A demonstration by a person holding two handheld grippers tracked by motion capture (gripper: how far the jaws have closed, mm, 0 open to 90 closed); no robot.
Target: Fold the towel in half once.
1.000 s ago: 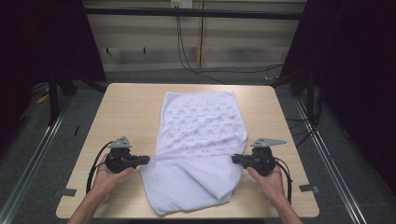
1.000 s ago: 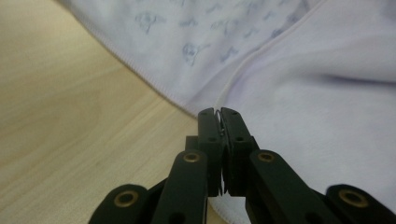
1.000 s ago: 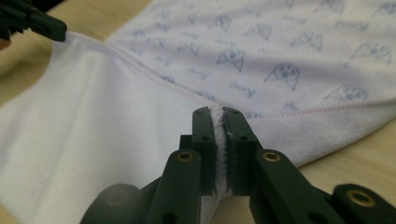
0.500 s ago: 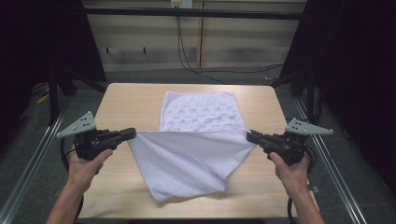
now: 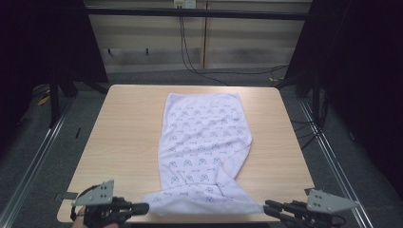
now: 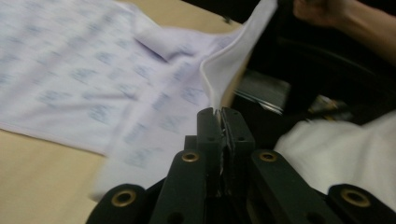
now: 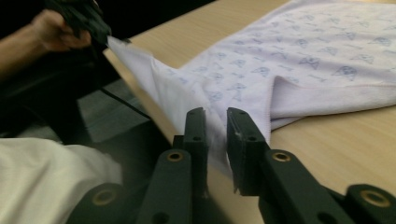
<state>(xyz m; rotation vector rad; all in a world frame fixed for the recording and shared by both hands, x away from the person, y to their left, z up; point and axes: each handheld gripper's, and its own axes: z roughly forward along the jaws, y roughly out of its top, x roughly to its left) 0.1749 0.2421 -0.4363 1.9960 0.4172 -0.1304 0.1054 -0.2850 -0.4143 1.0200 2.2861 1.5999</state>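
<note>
A pale lilac towel with a small blue print lies lengthwise down the middle of the wooden table. Its near edge is stretched along the table's front edge between my two grippers. My left gripper pinches the near left corner; in the left gripper view the jaws have just been opening slightly, but the towel is still clamped. My right gripper is at the near right corner. Its jaws have just been opening and stand apart, with the towel's edge loose in the gap.
Metal rails run along both sides of the table, and black frame posts stand at the back corners. Cables hang behind the far edge. The person's white clothing lies close below the front edge.
Both grippers have come back from the table's sides to its near edge, pulling the towel out long and flat. The right jaws have parted.
</note>
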